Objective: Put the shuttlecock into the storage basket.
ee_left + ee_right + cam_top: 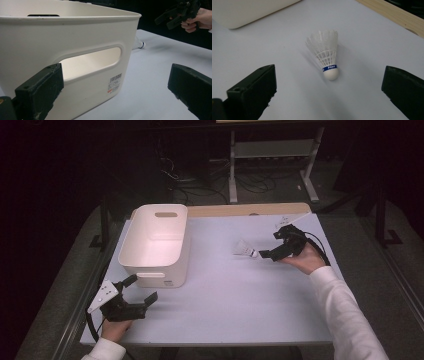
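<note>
Here, right claw [266, 254] spread wide, shuttlecock [326, 58] lying just ahead btwn its jaws; left claw [140, 289] released beside white bin [155, 245], nothing visible inside.

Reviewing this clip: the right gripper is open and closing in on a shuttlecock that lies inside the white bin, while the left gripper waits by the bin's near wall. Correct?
Not quite. The shuttlecock lies on the bare table, apart from the white bin, not inside it; the right gripper view shows this. The rest holds: the right gripper is open near it, and the left gripper sits by the bin's near wall.
</note>
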### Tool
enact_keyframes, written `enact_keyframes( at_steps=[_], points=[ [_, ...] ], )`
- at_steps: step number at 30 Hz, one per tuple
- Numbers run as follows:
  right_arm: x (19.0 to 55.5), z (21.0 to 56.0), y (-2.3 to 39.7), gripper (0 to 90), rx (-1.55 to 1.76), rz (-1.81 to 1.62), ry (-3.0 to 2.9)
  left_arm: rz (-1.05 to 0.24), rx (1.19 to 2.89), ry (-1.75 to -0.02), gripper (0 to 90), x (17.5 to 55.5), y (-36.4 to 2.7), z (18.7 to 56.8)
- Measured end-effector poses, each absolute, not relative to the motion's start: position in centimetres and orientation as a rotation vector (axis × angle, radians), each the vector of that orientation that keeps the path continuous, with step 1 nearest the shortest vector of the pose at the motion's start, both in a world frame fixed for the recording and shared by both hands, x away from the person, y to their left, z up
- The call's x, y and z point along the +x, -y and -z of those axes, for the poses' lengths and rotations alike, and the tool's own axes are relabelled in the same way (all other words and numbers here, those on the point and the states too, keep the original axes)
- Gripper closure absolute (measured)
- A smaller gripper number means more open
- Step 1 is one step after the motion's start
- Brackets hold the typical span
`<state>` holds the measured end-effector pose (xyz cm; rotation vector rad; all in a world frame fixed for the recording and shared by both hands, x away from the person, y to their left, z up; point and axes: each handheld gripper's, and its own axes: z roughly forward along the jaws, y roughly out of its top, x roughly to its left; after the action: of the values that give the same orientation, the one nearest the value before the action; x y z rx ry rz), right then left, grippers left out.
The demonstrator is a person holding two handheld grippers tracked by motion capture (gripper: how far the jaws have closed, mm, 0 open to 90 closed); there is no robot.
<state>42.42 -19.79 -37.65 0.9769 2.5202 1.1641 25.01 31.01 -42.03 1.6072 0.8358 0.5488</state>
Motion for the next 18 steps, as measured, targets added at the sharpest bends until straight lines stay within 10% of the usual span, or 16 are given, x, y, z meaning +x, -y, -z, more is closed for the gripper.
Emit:
enact_keyframes(
  at_steps=[18],
  points=[
    [44.9,38.9,18.4,0.0,0.959,-1.1,-2.583,-0.543,1.607,-0.835,0.0,25.0,-31.0,42.0]
  ],
)
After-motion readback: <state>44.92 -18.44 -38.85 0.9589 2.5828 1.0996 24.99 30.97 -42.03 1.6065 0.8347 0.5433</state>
